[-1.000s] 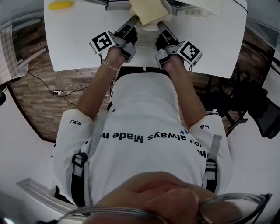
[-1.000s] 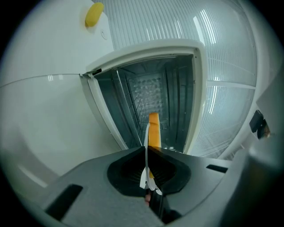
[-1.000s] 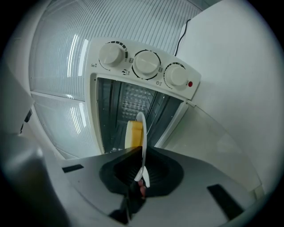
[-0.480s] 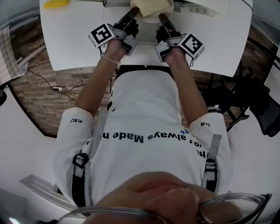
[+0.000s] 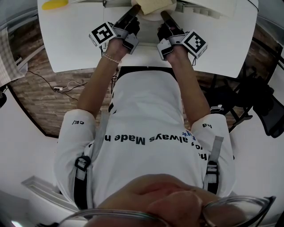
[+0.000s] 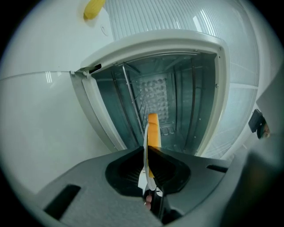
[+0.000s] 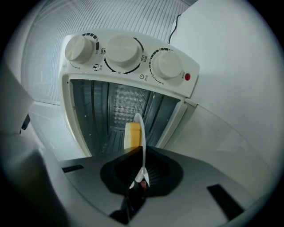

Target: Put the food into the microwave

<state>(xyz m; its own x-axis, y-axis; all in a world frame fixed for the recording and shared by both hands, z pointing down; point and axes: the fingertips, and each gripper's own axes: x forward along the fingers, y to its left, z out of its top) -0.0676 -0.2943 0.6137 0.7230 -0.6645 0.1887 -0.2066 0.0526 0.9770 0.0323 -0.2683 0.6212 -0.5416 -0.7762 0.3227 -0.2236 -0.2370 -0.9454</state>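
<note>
A white plate (image 5: 150,17) carrying a pale yellow slice of food (image 5: 155,4) is at the far edge of the white table (image 5: 71,40). My left gripper (image 5: 133,11) is shut on the plate's left rim and my right gripper (image 5: 163,15) on its right rim. In the left gripper view the plate (image 6: 144,164) is edge-on, with the food (image 6: 153,131) in front of the microwave's open cavity (image 6: 177,93). The right gripper view has the plate (image 7: 142,150) and food (image 7: 132,135) just below the microwave's opening (image 7: 111,111), whose three knobs (image 7: 122,51) sit above.
The microwave's open door (image 7: 222,142) lies flat beside the opening, also seen as the open door (image 6: 40,133) in the left gripper view. A yellow object (image 5: 52,4) lies at the table's far left. The person's body fills the head view's lower half.
Both grippers have carried the plate forward, away from the person and toward the table's far edge. Their hold on it is unchanged.
</note>
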